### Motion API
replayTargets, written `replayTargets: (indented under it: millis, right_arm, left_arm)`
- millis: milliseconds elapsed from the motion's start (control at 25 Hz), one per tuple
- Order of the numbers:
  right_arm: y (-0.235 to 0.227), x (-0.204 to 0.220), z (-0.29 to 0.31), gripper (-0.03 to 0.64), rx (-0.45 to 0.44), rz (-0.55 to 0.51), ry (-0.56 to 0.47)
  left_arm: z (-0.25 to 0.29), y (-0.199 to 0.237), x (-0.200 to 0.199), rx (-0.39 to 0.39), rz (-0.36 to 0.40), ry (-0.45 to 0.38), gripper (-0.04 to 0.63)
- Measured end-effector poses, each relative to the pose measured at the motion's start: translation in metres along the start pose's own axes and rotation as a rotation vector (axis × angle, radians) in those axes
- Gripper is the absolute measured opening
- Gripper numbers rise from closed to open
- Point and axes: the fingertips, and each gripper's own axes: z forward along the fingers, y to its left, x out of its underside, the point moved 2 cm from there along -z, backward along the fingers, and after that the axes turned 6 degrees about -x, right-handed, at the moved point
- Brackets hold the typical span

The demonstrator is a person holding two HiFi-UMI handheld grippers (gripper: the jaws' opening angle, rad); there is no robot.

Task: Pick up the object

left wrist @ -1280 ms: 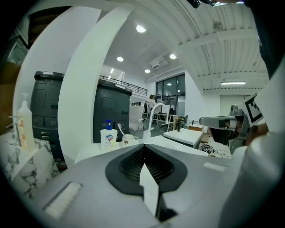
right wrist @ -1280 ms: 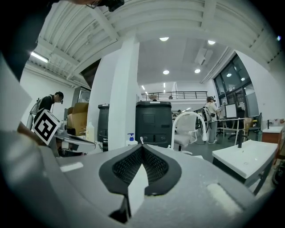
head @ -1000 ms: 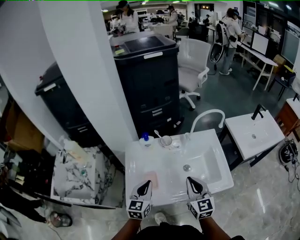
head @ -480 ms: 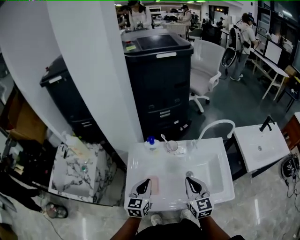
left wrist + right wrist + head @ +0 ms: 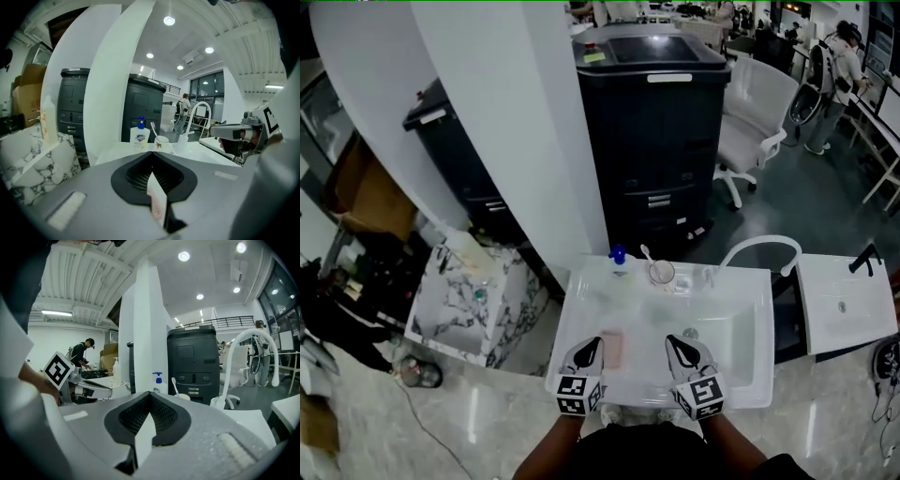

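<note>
The left gripper [image 5: 593, 343] and right gripper [image 5: 673, 340] are clenched, empty; unless the left is opened, the pad [image 5: 613, 349] just right of it may be pushed away.

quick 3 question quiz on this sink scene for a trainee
1. What stands at the back of the sink beside the toothbrush? A) a bottle with a blue pump B) a kettle C) a plate
2. True or false: the left gripper is holding the pink object.
3. Fill in: the toothbrush stands in a ____.
Key: 1 A. 2 False: its jaws are shut with nothing between them, and the pink object lies on the sink ledge beside it. 3 cup.
</note>
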Motion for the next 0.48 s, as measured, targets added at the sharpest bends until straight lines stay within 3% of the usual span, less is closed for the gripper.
replayTargets:
  millis: [160, 320, 480]
  right_arm:
    - [-0.004, 0.003, 0.006, 0.003, -0.041, 0.004, 0.020]
    - [-0.007, 0.008, 0.008, 0.003, -0.072, 0.010, 0.045]
    - [-0.008, 0.016, 0.013, 0.003, -0.110, 0.015, 0.076]
  left_arm:
    - [-0.002, 0.003, 0.016, -0.043, -0.010, 0.053, 0.062]
    - [0.000, 0.001, 0.035, -0.082, -0.009, 0.132, 0.224]
    - [0.008, 0.007, 0.060, -0.140, -0.032, 0.235, 0.346]
